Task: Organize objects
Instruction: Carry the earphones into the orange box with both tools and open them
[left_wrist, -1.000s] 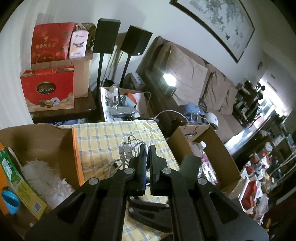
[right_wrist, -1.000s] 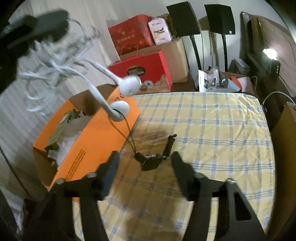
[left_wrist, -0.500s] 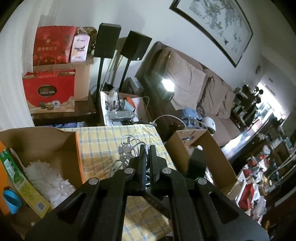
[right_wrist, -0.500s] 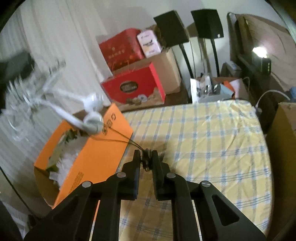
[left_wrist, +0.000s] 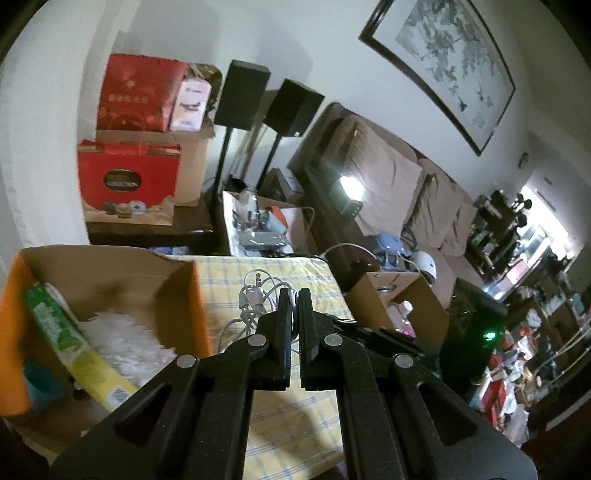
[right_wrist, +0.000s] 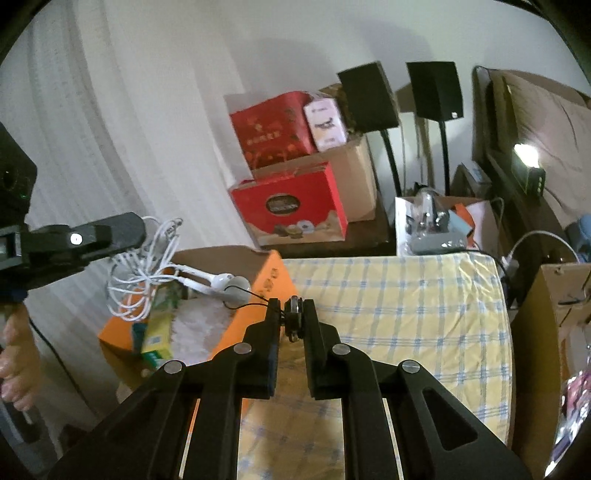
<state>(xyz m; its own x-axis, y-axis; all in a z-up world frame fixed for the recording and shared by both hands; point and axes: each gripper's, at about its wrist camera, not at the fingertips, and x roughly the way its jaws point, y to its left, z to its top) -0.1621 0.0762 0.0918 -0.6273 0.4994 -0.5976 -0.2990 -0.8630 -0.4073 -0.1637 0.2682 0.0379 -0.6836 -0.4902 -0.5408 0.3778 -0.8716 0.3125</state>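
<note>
Indoors, checked tablecloth (right_wrist: 406, 295), sofa (left_wrist: 388, 177), left tongs (left_wrist: 294, 295) gripping earphone cable (left_wrist: 255, 295), right tongs (right_wrist: 293, 306) clamping black clip (right_wrist: 294, 317)

White walls, a brown sofa (left_wrist: 388, 173) (framed painting (left_wrist: 443, 62) above), two black speakers (right_wrist: 402, 96).

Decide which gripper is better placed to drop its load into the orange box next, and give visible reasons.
Left. The left gripper holds the white earphone bundle right above the orange box; the right gripper, clamping the small black clip, hangs beside it.

Dim, soft-focus room; a small lamp (left_wrist: 350, 185) and a bright window (left_wrist: 546, 218) flare white, fisheye bends the edges into dark corners, gripper shadow falls on the checked cloth (right_wrist: 406, 295)
</note>
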